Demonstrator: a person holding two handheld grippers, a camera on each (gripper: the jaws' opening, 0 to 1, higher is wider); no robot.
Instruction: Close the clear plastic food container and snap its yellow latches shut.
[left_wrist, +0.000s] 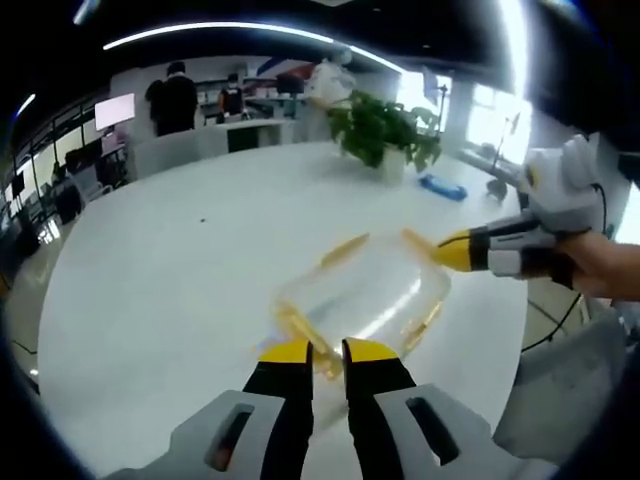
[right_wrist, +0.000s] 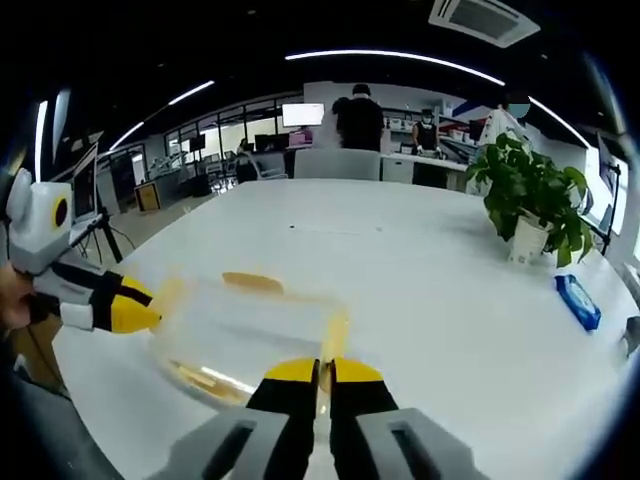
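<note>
Resting on a white tabletop — one clear container, four yellow latches; both grippers' fingers near-closed at latches, office behind

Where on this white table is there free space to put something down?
Bare table lies between the clear container and the potted plant, and along the far edge. Beside the blue pack there is less room. Both tongs crowd the container.

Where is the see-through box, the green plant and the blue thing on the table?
Clear plastic food container (left_wrist: 365, 290): left gripper view, middle of its clear lid.
Potted plant (right_wrist: 530, 195): right gripper view, on its leaves.
Blue packet (right_wrist: 578, 300): right gripper view, its top face.
</note>
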